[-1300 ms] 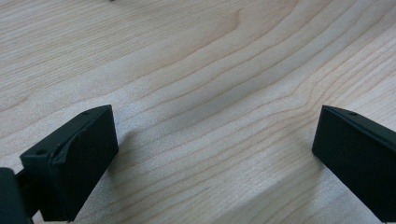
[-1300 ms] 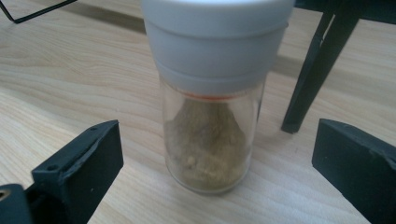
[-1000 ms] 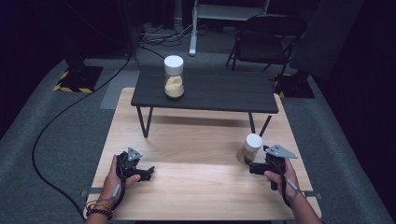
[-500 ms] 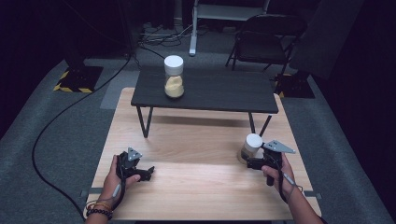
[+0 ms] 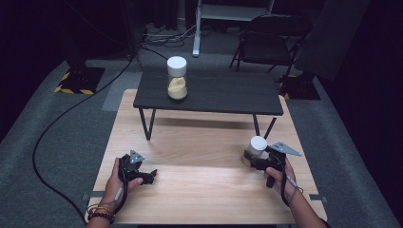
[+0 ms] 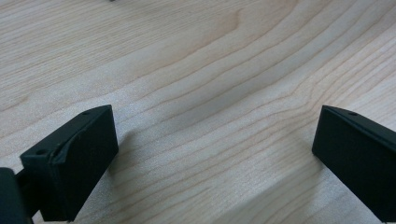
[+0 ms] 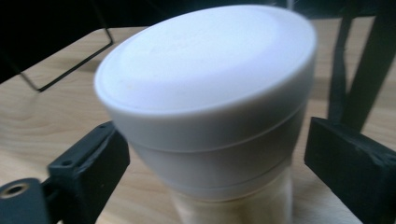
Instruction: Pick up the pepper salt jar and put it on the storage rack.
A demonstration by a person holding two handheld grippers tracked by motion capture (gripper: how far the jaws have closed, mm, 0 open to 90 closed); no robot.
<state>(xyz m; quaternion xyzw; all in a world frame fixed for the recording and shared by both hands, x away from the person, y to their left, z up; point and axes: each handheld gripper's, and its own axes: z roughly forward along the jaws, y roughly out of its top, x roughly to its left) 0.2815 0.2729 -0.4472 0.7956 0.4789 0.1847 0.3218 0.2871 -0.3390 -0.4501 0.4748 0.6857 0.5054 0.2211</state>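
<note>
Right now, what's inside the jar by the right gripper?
The jar beside the right gripper has a white lid on top, covering its mouth. Through the clear wall below the lid, something pale tan shows; what it is cannot be told.

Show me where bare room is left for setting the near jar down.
Bare wood spans the table between the left gripper and the right gripper, which brackets the jar. The black shelf is bare right of the second jar. Under the shelf, its legs crowd passage.
</note>
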